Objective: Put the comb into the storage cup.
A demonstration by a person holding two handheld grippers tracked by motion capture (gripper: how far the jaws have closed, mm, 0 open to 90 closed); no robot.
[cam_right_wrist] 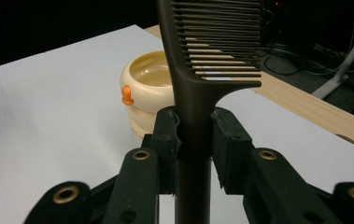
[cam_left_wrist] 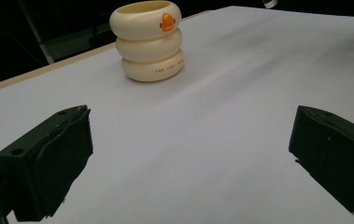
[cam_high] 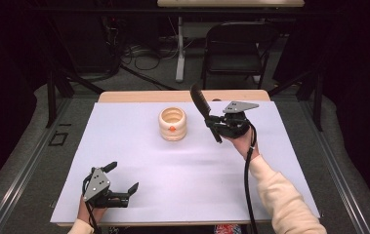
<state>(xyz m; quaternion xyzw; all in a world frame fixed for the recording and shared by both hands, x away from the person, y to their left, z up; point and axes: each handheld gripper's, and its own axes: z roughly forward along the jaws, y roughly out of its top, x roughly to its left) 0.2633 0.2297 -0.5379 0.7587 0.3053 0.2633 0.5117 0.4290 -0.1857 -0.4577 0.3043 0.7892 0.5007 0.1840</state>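
Note:
A cream ringed holder (cam_high: pixel 173 124) with an orange beak stands upright on the white sheet, toward the back middle; its mouth is open and hollow (cam_right_wrist: pixel 147 74). My right gripper (cam_high: pixel 215 125) hovers just right of it, shut on the handle of a dark comb (cam_high: pixel 201 103) that tilts up and to the left. In the right gripper view the comb (cam_right_wrist: pixel 198 88) rises between the two pads with its teeth at the top. My left gripper (cam_high: pixel 123 178) rests open near the front left edge, and the holder (cam_left_wrist: pixel 147 39) stands well ahead of its spread jaws.
The white sheet (cam_high: pixel 182 165) covers most of a wooden table (cam_high: pixel 133 96). A dark folding chair (cam_high: pixel 234 51) and a white table leg (cam_high: pixel 180 48) stand behind it, among cables on the floor. Metal rails run along both sides.

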